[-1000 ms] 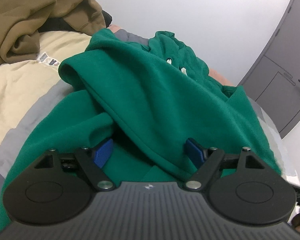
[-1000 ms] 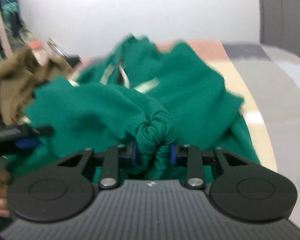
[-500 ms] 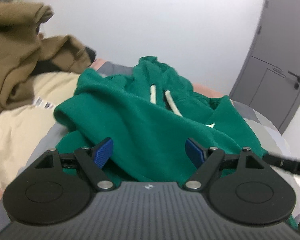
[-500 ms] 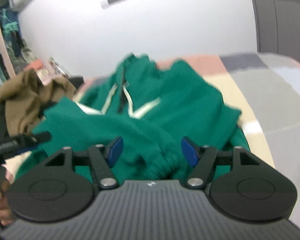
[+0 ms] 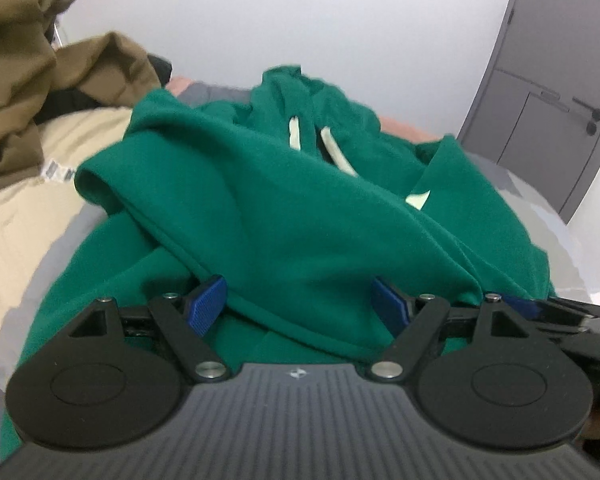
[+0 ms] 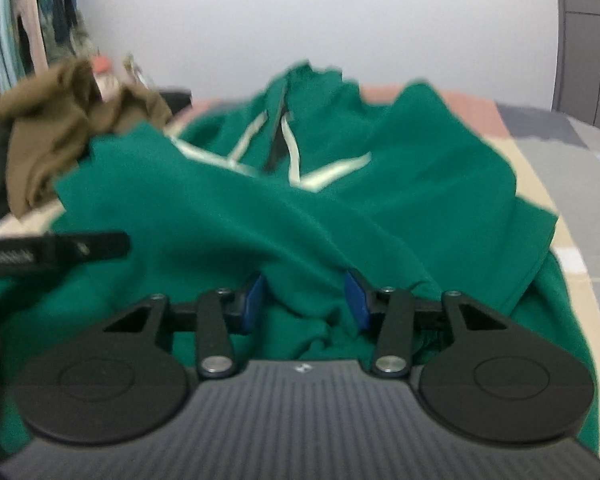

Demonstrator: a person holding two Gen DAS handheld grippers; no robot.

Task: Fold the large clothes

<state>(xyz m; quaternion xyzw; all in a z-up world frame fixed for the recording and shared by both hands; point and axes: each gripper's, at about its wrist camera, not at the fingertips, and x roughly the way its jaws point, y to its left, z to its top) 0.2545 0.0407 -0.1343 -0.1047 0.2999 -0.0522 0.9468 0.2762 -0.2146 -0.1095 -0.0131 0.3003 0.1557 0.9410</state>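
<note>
A large green hoodie [image 5: 300, 208] with pale drawstrings [image 5: 332, 148] lies on the bed, its sleeves folded across the body. My left gripper [image 5: 300, 304] hovers open over the near hem, and a fold of sleeve runs between its wide-apart blue pads without touching them. In the right wrist view the hoodie [image 6: 380, 200] fills the middle. My right gripper [image 6: 306, 300] is closing, with a ridge of green fabric between its pads and gaps still showing beside it. The left gripper's finger [image 6: 60, 248] pokes in from the left of that view.
A crumpled brown garment [image 5: 16, 80] is heaped at the back left, on the beige and grey bed cover [image 5: 20, 220]. A grey door [image 5: 548, 100] stands at the right. Hanging clothes [image 6: 28, 20] fill the far left corner. Bare bed cover [image 6: 572, 184] lies right of the hoodie.
My right gripper let go of the bunched green cuff, opened wide, then narrowed again over the fabric. The left gripper stayed open and shifted a little over the hem.
</note>
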